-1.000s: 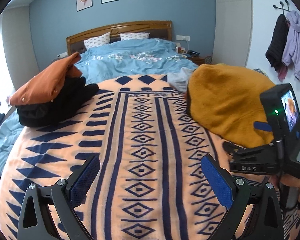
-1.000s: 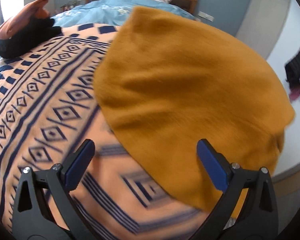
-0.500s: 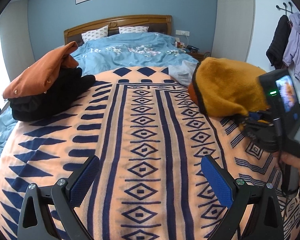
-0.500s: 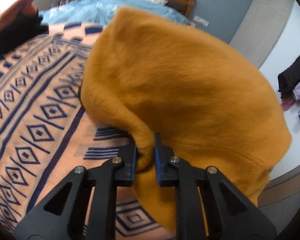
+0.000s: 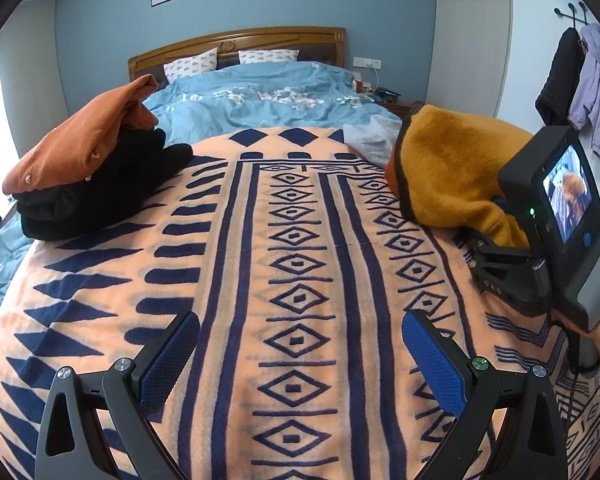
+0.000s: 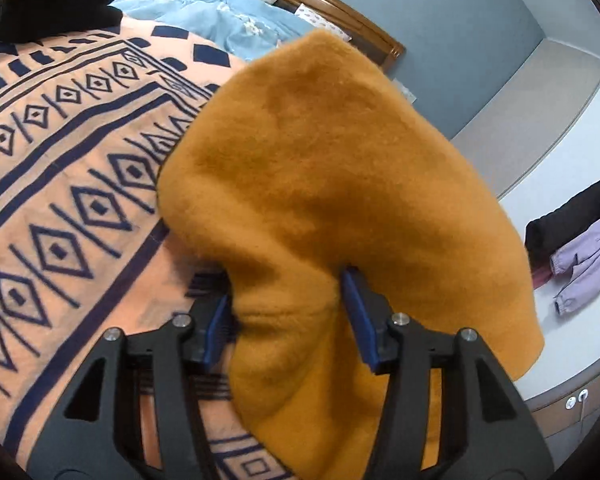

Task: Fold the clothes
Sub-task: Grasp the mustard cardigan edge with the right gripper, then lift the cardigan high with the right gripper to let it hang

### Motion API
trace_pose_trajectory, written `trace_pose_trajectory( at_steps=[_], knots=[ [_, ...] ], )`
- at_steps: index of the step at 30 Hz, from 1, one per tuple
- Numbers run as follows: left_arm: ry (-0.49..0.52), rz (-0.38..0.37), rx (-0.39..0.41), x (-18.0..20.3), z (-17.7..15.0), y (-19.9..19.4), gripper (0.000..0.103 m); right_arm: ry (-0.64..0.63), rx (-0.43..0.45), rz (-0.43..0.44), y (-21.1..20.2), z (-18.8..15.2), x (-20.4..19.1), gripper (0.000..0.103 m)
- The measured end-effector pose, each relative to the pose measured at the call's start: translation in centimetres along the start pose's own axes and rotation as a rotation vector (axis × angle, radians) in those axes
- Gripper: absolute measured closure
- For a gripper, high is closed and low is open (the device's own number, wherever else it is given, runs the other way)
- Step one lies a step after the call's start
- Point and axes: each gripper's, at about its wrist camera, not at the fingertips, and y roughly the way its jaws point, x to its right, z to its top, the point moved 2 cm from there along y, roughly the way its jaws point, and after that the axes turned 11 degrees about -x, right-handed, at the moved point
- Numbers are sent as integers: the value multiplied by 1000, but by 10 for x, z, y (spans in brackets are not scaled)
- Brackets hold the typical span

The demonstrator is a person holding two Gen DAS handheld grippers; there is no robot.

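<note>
My right gripper (image 6: 288, 316) is opening, a thick fold of the mustard sweater (image 6: 320, 168) bunched between its pads and touching both. The sweater lies heaped at the right edge of the patterned blanket (image 5: 292, 240). My left gripper (image 5: 300, 356) hangs spread wide above bare blanket, holding nothing. A folded stack (image 5: 88, 176), orange on black, sits far left
</note>
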Motion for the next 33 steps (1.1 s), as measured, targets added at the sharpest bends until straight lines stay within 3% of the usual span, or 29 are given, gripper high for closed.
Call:
trace_pose_trajectory(
  at_steps=[2,9,14,16,22,25,28,33],
  knots=[
    [7,-2,7,-1,1,0,0,57,-4,29,-4,2,15,88],
    [45,-9,47,4,7,-2,0,324,207,109,-90,-1,104,89],
    [104,-2,95,20,18,-10,0,442,348,85,-172,-5,177,90],
    [128,-8,113,29,24,-15,0,457,400,28,-202,-2,197,90],
    [189,-36,169,55,39,-28,0,474,529,-21,-293,-23,241,90],
    [220,-83,202,69,44,-38,0,463,597,-6,-334,-31,246,91],
    [279,-190,236,88,40,-53,0,445,662,3,-373,-38,245,90],
    [432,-336,372,121,7,-90,0,407,738,39,-427,-53,234,91]
  ],
)
